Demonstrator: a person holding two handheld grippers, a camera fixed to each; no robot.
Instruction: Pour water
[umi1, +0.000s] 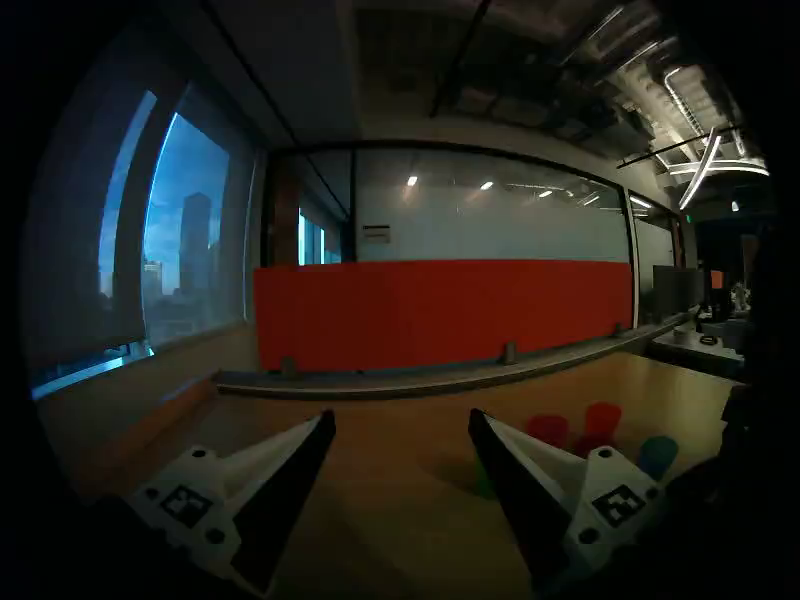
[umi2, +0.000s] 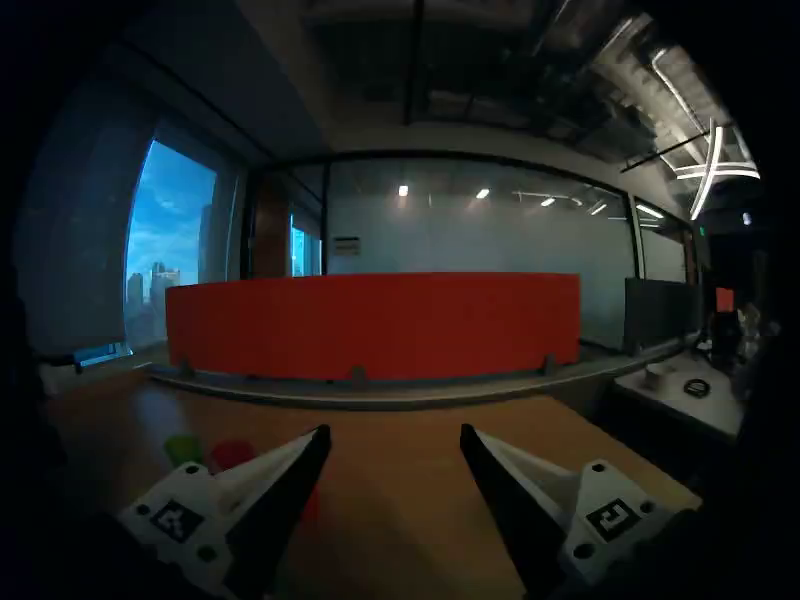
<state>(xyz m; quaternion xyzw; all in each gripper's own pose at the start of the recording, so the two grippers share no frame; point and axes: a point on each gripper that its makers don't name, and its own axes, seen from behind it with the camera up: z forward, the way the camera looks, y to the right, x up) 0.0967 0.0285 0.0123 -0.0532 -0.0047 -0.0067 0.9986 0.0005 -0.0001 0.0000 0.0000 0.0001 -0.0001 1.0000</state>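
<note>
In the left gripper view my left gripper (umi1: 400, 420) is open over a wooden table (umi1: 400, 500), with nothing between its fingers. Beyond its right finger stand small cups: two red cups (umi1: 603, 420), a blue cup (umi1: 658, 455) and a green cup (umi1: 483, 485) partly hidden behind the finger. In the right gripper view my right gripper (umi2: 395, 435) is also open and empty above the table (umi2: 400, 490). A green cup (umi2: 182, 448) and a red cup (umi2: 230, 453) sit to its left, behind the left finger.
A red divider panel (umi1: 440, 310) runs along the table's far edge, with a glass wall behind it. A large window (umi1: 180, 250) is on the left. A neighbouring desk (umi2: 690, 390) with small items stands at the right.
</note>
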